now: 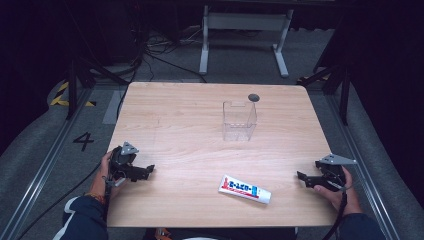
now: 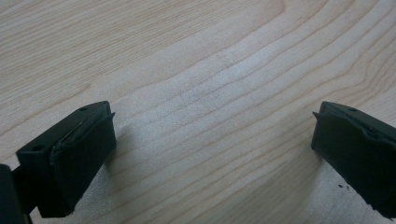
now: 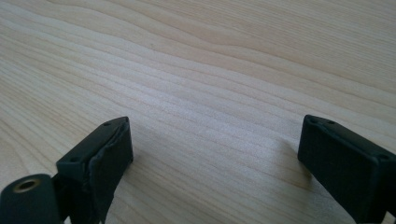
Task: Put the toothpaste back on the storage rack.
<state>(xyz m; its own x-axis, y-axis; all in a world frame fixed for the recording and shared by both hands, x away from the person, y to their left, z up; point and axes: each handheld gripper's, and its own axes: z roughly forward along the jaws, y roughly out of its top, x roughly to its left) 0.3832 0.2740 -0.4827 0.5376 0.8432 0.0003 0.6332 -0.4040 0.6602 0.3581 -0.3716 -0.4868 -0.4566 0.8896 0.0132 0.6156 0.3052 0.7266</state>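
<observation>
Presumably, with both tongs, left [image 1: 148, 170] and right [image 1: 301, 176], spread wide and empty, the toothpaste tube [image 1: 245, 189] lying well short of the clear container [image 1: 239, 121] could be skidded across the surface [image 1: 170, 120] if clipped off-centre.

One table [image 1: 165, 130] is standing here. One clear box [image 1: 239, 121] and one toothpaste tube [image 1: 245, 189] are sitting on it. One small dark dot [image 1: 253, 97] is showing. Two hands are holding two grippers: the left gripper [image 1: 148, 171] and the right gripper [image 1: 302, 177].

Tube [image 1: 245, 189] near table's [image 1: 170, 120] front edge — container [image 1: 239, 121] behind it.
</observation>
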